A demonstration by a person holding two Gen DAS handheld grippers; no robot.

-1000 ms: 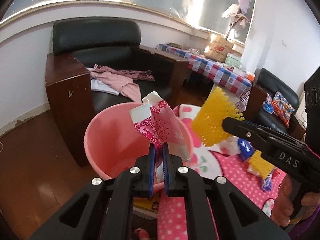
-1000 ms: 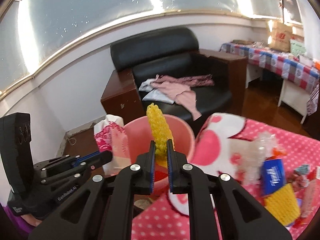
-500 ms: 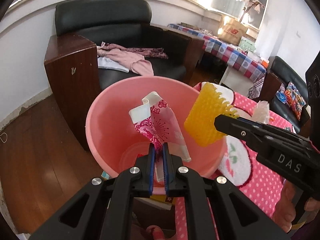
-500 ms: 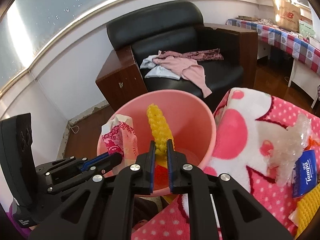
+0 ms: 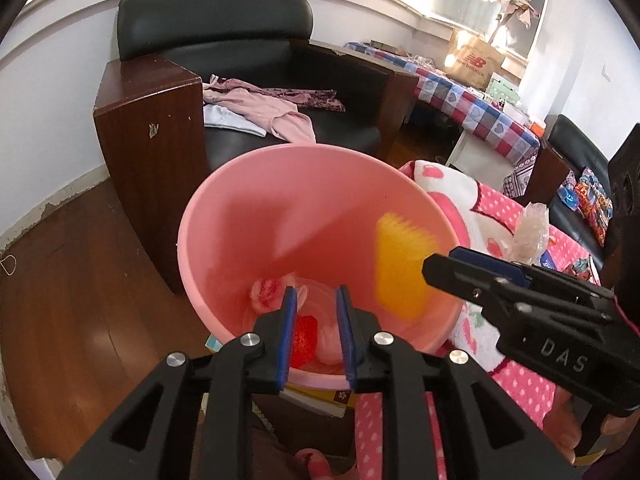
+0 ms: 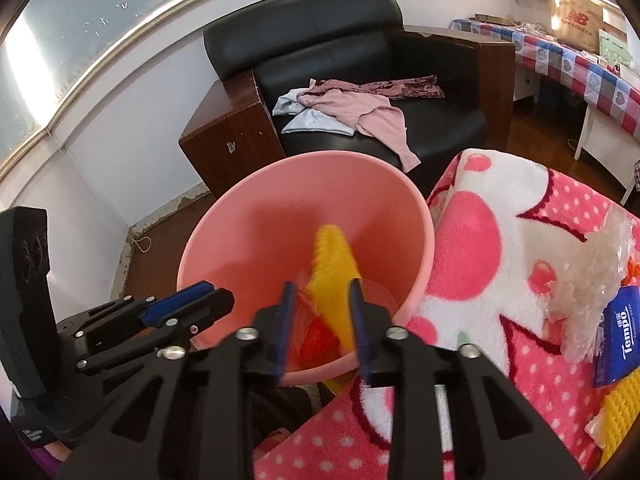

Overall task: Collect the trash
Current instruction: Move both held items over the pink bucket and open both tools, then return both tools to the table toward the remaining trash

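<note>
**Yellow wrapper dropping into pink bucket**

Blurring mid-fall inside the pink bucket (image 6: 416, 216): a bright yellow, bumpy-textured wrapper (image 6: 334, 264), clear of both pads. Hovering over the rim, left tool (image 5: 316, 334) and right tool (image 6: 322, 330), jaws just opening, gripping nothing.

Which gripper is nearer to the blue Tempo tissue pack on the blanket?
The right gripper, over the pink bucket, beside the Tempo pack; the left gripper is farther across.

Left gripper (image 5: 316, 300) gapes over pink bucket (image 5: 248, 184).
</note>
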